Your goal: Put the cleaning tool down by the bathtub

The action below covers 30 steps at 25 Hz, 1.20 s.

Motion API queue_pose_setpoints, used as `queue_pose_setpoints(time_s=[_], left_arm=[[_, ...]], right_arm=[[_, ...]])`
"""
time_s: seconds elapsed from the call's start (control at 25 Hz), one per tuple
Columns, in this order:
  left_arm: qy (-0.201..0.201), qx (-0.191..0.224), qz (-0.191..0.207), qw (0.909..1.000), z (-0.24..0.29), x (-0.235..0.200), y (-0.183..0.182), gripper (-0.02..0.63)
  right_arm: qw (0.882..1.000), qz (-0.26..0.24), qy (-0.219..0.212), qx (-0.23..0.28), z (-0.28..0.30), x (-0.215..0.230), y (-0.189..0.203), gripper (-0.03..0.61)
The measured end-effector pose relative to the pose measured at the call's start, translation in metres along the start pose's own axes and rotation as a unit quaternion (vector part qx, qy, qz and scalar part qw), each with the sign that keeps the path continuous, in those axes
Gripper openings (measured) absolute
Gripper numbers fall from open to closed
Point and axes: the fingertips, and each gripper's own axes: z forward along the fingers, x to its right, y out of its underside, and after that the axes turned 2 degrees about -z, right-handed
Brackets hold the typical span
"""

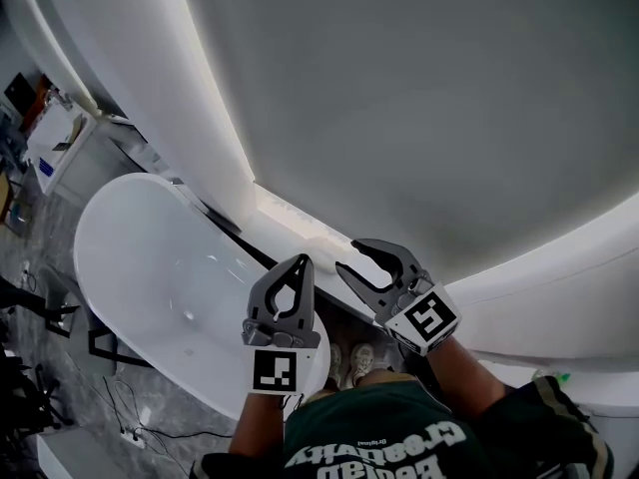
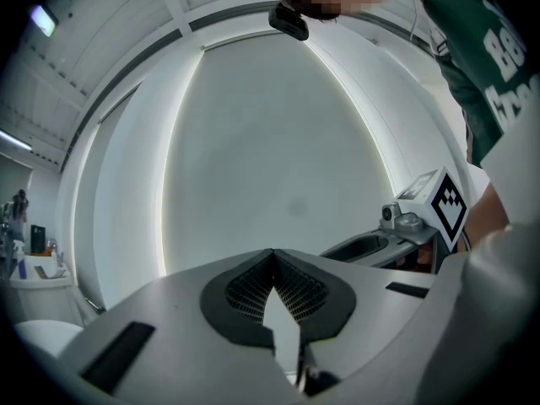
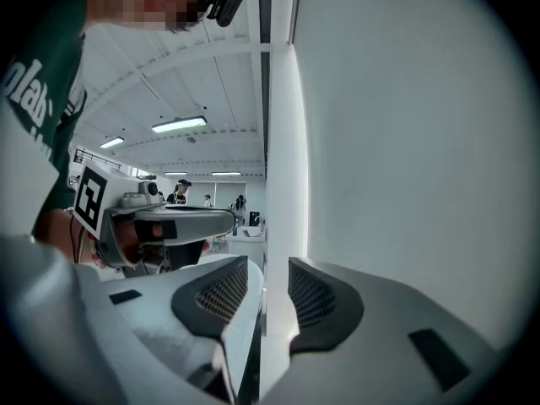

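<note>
With the left claw [image 1: 299, 260] closed on nothing, the right claw [image 1: 346, 254] apart and empty (no cleaning tool shows), and the bathtub [image 1: 120, 257] below both, we judge set-down finished.

Operator and handheld rig, appearance only.
The person wears a dark green T-shirt [image 1: 384, 437] with white lettering across the chest, short sleeves and pale shoes [image 1: 349, 363], with a small black head camera [image 2: 288, 22] worn on the head. The left gripper [image 1: 302, 259] and right gripper [image 1: 349, 255] have grey moulded jaws with curved outer edges, dark ribbed pads [image 3: 221, 298] and dark rectangular slots in the housings. Each carries a white marker cube [image 1: 275, 370] printed with black square patterns. A small silver camera [image 2: 392, 213] sits beside the right one's cube.
</note>
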Motion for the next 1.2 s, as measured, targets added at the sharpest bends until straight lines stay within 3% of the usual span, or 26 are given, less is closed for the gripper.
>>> queue_pose_setpoints(time_s=[0.28, 0.44, 1.2], left_arm=[[0.013, -0.009, -0.002, 0.9999, -0.003, 0.012, -0.011, 0.008], [0.012, -0.013, -0.019, 0.9997, 0.000, 0.014, -0.010, 0.008], [0.015, -0.005, -0.004, 0.9999, 0.002, 0.004, -0.017, 0.008]], right_arm=[[0.999, -0.001, -0.004, 0.035, -0.018, -0.008, -0.028, 0.055], [0.999, -0.001, -0.004, 0.046, -0.020, -0.007, -0.038, 0.021], [0.998, -0.021, 0.017, 0.065, -0.014, -0.009, -0.051, 0.014]])
